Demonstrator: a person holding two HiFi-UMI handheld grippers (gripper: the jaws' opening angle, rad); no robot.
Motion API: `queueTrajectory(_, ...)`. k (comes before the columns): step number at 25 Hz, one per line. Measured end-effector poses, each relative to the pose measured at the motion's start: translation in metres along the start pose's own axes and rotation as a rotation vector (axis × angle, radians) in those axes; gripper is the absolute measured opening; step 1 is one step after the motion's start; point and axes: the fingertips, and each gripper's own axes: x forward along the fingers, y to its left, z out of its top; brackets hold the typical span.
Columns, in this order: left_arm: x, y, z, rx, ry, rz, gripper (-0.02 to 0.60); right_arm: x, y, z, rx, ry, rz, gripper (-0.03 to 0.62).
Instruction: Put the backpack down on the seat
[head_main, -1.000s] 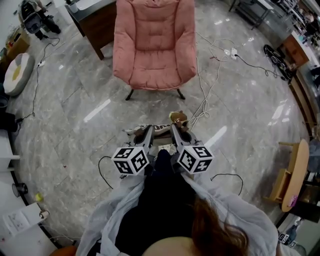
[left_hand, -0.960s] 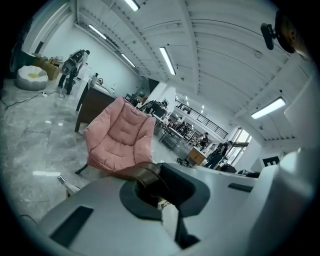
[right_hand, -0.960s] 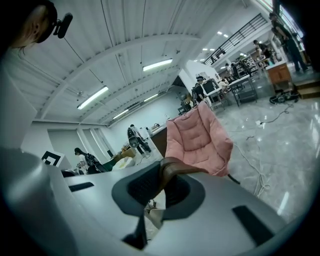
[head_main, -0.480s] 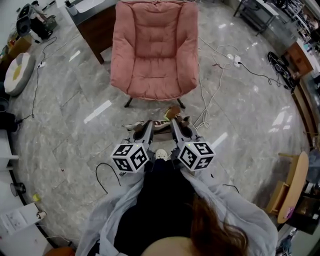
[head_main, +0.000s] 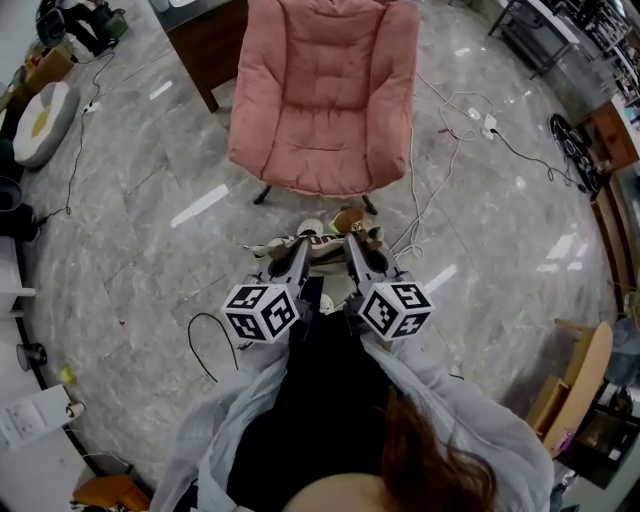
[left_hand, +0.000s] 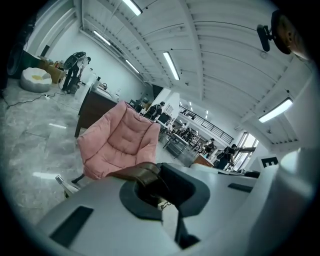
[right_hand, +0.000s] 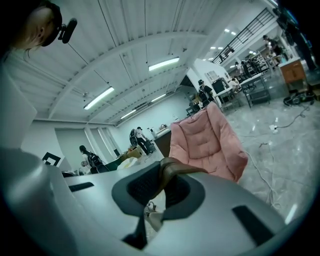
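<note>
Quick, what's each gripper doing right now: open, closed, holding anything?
Left gripper: closed on a brown backpack strap.
Right gripper: closed on a brown backpack strap too.

Loose pale-grey sleeves (head_main: 215, 440) over a black top (head_main: 320, 400); the grey left claw (head_main: 290, 265) and right claw (head_main: 362, 258) bear black-and-white marker cubes (head_main: 262, 312).

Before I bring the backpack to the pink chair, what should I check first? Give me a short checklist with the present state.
1. Left gripper shut on left-hand strap: ok.
2. Right gripper shut on right-hand strap: ok.
3. Chair seat bare: ok.
4. Backpack above seat: not ok, it hangs over floor before the chair.
5. Floor ahead free: not ok, white cable lies beside the chair.
</note>
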Motion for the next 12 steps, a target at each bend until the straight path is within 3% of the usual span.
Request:
queueTrajectory(5, 0.027, 0.011, 0.013, -0.003, 0.005, 0.005, 0.014, 0.023, -0.013, 0.007, 0.019, 0.047, 0.005, 0.021)
queueTrajectory(12, 0.085, 0.026, 0.052, 0.016, 0.035, -0.012, 0.014, 0.077, -0.034, 0.049, 0.019, 0.031, -0.012, 0.021)
